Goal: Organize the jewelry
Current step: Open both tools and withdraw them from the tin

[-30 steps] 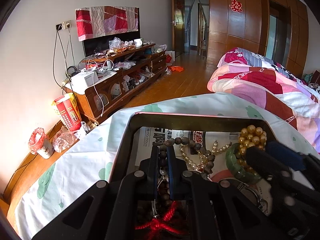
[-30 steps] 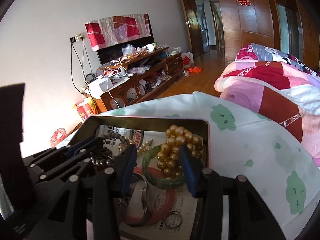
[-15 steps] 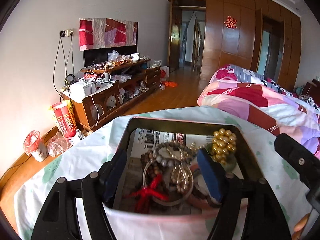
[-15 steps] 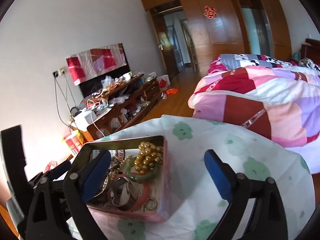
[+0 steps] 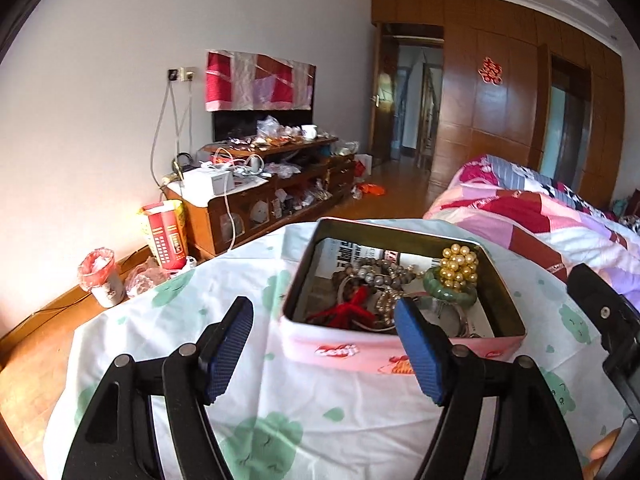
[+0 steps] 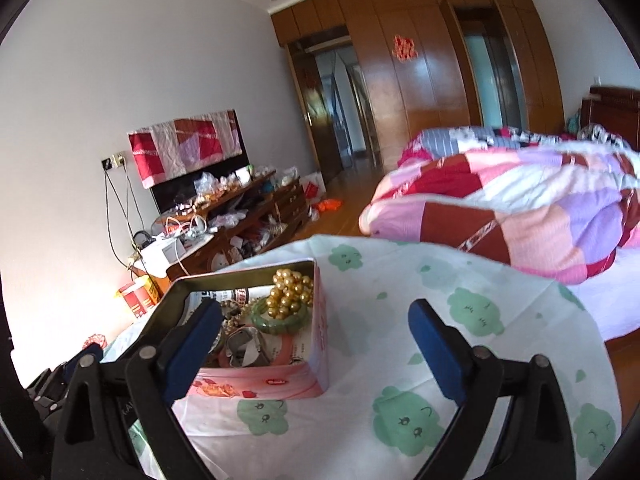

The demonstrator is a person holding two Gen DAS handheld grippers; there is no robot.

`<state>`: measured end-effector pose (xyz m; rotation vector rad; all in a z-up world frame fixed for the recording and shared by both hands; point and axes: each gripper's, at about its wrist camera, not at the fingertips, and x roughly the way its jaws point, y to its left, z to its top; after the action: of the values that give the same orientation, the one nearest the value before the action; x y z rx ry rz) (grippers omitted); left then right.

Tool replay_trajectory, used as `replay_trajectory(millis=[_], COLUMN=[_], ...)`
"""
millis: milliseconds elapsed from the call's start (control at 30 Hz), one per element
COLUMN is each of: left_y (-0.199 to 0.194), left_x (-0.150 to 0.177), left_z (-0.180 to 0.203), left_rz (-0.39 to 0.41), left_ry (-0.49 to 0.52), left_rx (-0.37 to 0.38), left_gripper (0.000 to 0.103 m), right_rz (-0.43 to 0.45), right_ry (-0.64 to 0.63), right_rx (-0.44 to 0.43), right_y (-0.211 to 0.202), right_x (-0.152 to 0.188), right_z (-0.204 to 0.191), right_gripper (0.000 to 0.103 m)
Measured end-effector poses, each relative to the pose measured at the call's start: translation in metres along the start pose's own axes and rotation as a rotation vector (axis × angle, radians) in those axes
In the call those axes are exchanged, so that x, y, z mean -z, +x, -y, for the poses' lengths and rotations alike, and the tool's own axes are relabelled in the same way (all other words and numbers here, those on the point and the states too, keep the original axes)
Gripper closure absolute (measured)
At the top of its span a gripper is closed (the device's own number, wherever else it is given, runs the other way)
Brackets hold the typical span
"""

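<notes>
A pink tin box (image 5: 380, 350) (image 6: 264, 384) stands on a table under a white cloth with green cloud prints. Inside lie a gold bead bracelet (image 5: 459, 266) (image 6: 289, 290), a green jade bangle (image 5: 444, 292) (image 6: 280, 322), a dark bead string with a red tassel (image 5: 344, 310) and silver pieces. My left gripper (image 5: 322, 350) is open and empty, in front of the box. My right gripper (image 6: 314, 350) is open and empty, near the box's right front corner.
A cluttered wooden TV cabinet (image 5: 272, 184) stands along the far wall. A bed with a patchwork quilt (image 6: 520, 208) is at the right. A red-and-yellow bag (image 5: 164, 232) and a small bin (image 5: 100, 276) sit on the floor at left.
Both grippers have pulled back and up out of the box. The left one was shut on the dark bead string and has let it go. Both have opened wide.
</notes>
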<state>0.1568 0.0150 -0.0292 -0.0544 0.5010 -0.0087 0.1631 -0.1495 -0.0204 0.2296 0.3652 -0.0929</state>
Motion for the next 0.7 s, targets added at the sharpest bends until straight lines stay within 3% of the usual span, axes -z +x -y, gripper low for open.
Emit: replay_trajectory(millis=[300,700], left_y=[-0.027,-0.043], left_x=[0.009,0.013], left_z=[0.001,0.002], left_rz=[0.086,0.118], left_ry=[0.028,0.027], left_rx=[-0.036,-0.021], left_gripper=[0.029,0.029], right_rz=[0.152,0.221], right_ry=[-0.104,-0.090], right_rx=[-0.009,-0.006], right_y=[-0.035,-0.045], right_x=[0.013,0.014], right_z=[-0.013,-0.007], right_gripper=[0.006,0.003])
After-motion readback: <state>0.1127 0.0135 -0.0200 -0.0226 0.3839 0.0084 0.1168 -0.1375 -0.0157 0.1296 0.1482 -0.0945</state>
